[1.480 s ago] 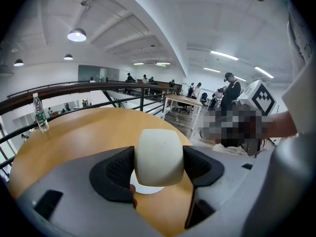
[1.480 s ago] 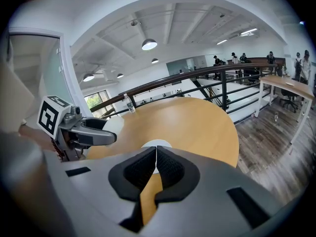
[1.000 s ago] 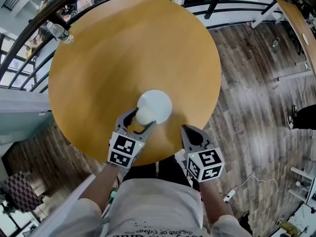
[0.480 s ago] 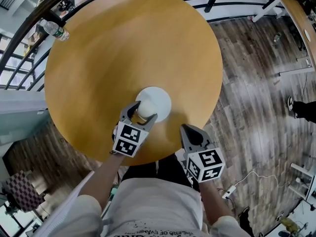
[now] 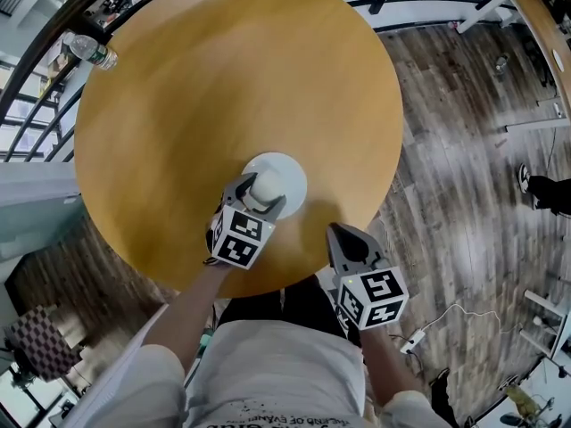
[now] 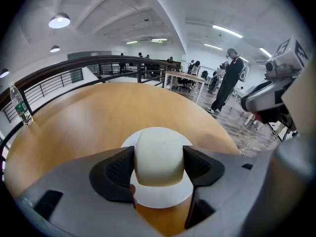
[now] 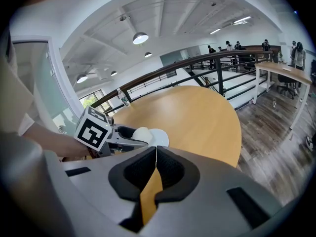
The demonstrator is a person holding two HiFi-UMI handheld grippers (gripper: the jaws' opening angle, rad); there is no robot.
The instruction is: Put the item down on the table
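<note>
Cream item (image 6: pixel 159 152) — clamped in left tool (image 5: pixel 261 193) over plate (image 5: pixel 291 171), release onto table (image 5: pixel 223 78) outstanding; right tool (image 7: pixel 155 158) closed, empty.

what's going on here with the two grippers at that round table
A person is standing at a round wooden table with a gripper in each hand. The left claw is clamped on a cream rounded item, holding it over a white plate near the table's close edge; whether the item touches the plate can't be told. The right claw is shut and empty, off to the side by the table edge.
</note>
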